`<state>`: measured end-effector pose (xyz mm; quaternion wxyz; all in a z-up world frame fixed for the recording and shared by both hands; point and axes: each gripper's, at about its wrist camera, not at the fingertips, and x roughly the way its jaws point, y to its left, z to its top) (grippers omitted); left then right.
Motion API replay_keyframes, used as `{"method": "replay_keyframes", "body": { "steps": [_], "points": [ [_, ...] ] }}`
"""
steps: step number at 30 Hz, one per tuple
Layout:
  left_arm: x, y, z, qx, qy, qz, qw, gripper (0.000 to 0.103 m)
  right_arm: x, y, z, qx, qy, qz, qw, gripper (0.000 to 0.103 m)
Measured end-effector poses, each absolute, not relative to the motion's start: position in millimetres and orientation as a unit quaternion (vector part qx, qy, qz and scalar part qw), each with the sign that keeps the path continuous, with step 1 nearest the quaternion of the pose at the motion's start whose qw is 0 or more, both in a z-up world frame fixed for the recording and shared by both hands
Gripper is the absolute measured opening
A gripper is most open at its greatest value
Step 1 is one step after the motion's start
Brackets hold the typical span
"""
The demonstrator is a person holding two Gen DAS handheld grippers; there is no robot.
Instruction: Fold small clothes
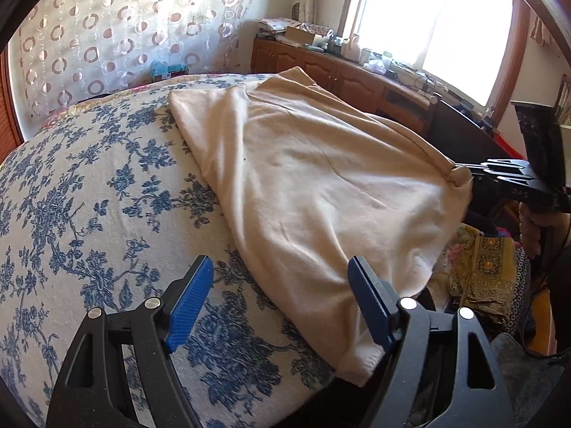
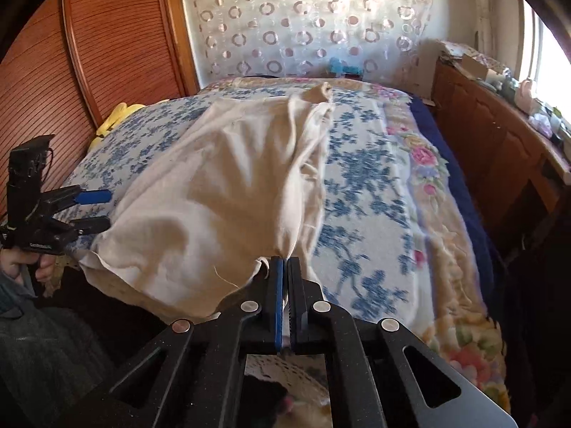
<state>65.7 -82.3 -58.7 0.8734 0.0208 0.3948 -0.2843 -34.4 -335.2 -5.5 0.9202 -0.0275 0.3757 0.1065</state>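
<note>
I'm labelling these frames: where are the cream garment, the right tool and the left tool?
cream garment [image 1: 321, 185]: left wrist view, middle of the cloth.
right tool [image 2: 284, 267]: right wrist view, between its fingertips, shut on the garment's corner.
left tool [image 1: 280, 278]: left wrist view, between its open fingertips.

Domestic bedroom. A bed [image 2: 374, 185] under a blue-floral coverlet occupies the centre. Behind its far end hangs a sheer curtain [image 2: 307, 25] printed with rings. Along one side of the bed runs a low wooden cabinet [image 1: 357, 78], cluttered on top, beneath a bright window [image 1: 435, 25]. On the bed's opposite side stands a slatted wooden door [image 2: 71, 53].
</note>
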Motion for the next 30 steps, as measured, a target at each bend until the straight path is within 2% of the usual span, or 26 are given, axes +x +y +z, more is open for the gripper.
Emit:
{"method": "replay_keyframes", "body": {
  "steps": [5,7,9,12,18,22,24,26,28,30],
  "points": [
    [56.1,-86.9,-62.0,0.027,0.403,-0.292,0.867,0.078,-33.8,-341.1,-16.9,0.000,0.380,0.101,0.920,0.003],
    [51.6,-85.4,-61.1,0.027,0.401,-0.292,0.868,0.078,-34.5,-334.7,-19.4,-0.005,0.377,0.104,0.921,0.008],
    [48.2,-84.5,-59.4,0.028,0.398,-0.291,0.870,0.078,-31.4,-330.0,-20.1,-0.005,0.371,0.110,0.922,0.023],
    [43.5,-84.8,-58.1,0.031,0.395,-0.292,0.871,0.078,-30.3,-323.9,-23.6,-0.010,0.366,0.112,0.924,0.036],
    [38.3,-87.5,-60.9,0.038,0.399,-0.292,0.868,0.078,-24.6,-318.0,-34.2,-0.034,0.372,0.088,0.923,0.047],
    [34.4,-88.4,-63.8,0.039,0.403,-0.296,0.865,0.077,-23.5,-319.0,-40.7,-0.036,0.380,0.081,0.921,0.047],
    [30.9,-89.1,-64.6,0.040,0.403,-0.301,0.863,0.069,-22.8,-319.6,-41.4,-0.036,0.384,0.080,0.919,0.047],
    [25.9,-90.9,-66.0,0.044,0.405,-0.310,0.859,0.050,-22.4,-319.8,-43.7,-0.033,0.388,0.081,0.917,0.048],
    [21.3,-93.5,-67.1,0.050,0.408,-0.315,0.856,0.042,-22.1,-320.1,-45.5,-0.032,0.391,0.084,0.916,0.050],
    [18.6,-95.9,-67.8,0.056,0.409,-0.314,0.855,0.040,-22.7,-319.5,-45.5,-0.033,0.391,0.081,0.916,0.051]
  ]
}}
